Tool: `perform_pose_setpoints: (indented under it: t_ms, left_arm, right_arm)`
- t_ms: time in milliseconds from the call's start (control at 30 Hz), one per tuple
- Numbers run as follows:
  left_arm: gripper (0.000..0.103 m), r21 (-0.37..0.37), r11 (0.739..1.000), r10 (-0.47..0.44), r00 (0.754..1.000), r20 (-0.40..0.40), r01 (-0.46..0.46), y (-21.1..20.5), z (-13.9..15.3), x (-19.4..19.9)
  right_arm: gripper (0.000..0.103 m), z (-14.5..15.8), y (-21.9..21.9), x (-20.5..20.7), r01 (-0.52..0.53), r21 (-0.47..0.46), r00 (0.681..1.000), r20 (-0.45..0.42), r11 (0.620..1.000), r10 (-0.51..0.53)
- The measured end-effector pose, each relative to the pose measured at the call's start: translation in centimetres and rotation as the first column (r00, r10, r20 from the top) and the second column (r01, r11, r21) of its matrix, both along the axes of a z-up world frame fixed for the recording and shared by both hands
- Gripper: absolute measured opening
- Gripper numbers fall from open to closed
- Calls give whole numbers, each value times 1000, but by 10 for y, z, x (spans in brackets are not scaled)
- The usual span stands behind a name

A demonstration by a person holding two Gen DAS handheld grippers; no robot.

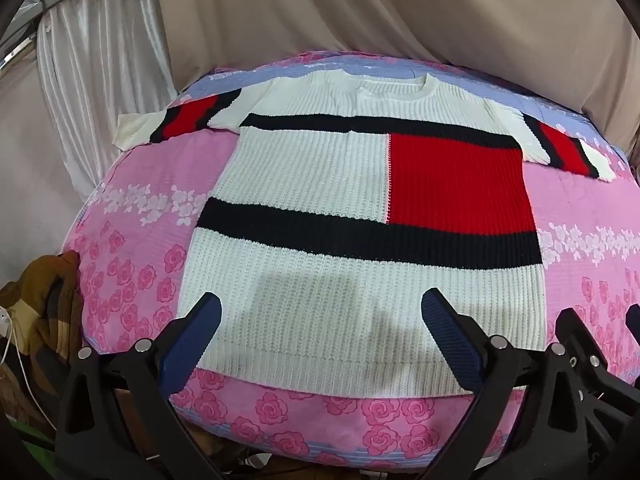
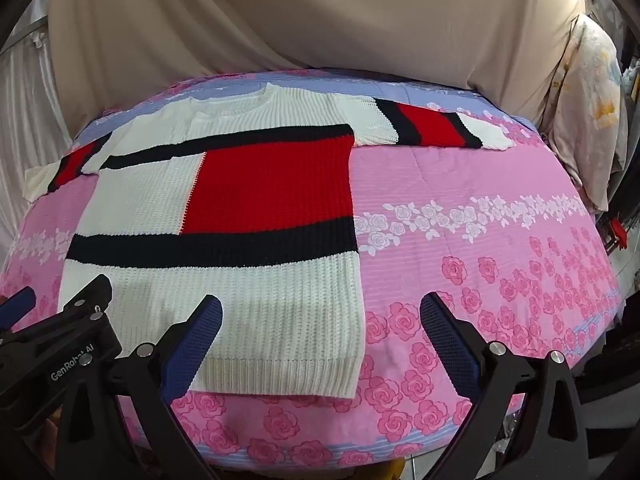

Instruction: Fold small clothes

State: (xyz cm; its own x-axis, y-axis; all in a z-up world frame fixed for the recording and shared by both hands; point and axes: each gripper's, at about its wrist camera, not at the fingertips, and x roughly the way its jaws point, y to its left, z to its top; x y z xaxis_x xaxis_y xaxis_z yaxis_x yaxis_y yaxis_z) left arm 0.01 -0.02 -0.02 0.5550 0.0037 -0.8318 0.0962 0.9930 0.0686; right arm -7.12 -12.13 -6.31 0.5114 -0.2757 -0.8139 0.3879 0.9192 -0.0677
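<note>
While both sets of jaws stand wide and hold nothing, the left gripper (image 1: pixel 320 320) hovers over the hem at the bottom centre of its frame, and the right gripper (image 2: pixel 320 320) hangs above the hem's corner, lower centre of its frame. Between and beyond them the sweater (image 1: pixel 360 208) lies flat and face up, spread across the middle of the frame on the pink rose-print bed cover (image 2: pixel 480 280), sleeves stretched toward the upper left and upper right. Chunky ribbed knit looks soft, limp and fairly light, likely to sag and stretch. Pinching a sleeve cuff (image 2: pixel 492 136) or a hem corner (image 2: pixel 352 384) seems the safest hold.
</note>
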Motion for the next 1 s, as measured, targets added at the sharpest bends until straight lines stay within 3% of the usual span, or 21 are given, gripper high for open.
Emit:
perform_pose_setpoints:
  t_ms: [167,500,1000]
  left_arm:
    - [98,18,1000,-3,1000,-15,3,-6,4,2]
    - [98,20,1000,-8,1000,28,8,-7,11,-7]
    - [98,27,1000,3,1000,31,-3,-2,12,-9]
  right_arm:
    - [98,4,-4,1,-4,5,1000,11,1000,4]
    - [98,18,-5,-6,1,-9,999,33,1000,-1]
    - [98,17,-3,-7,-3,-14,999,38,1000,3]
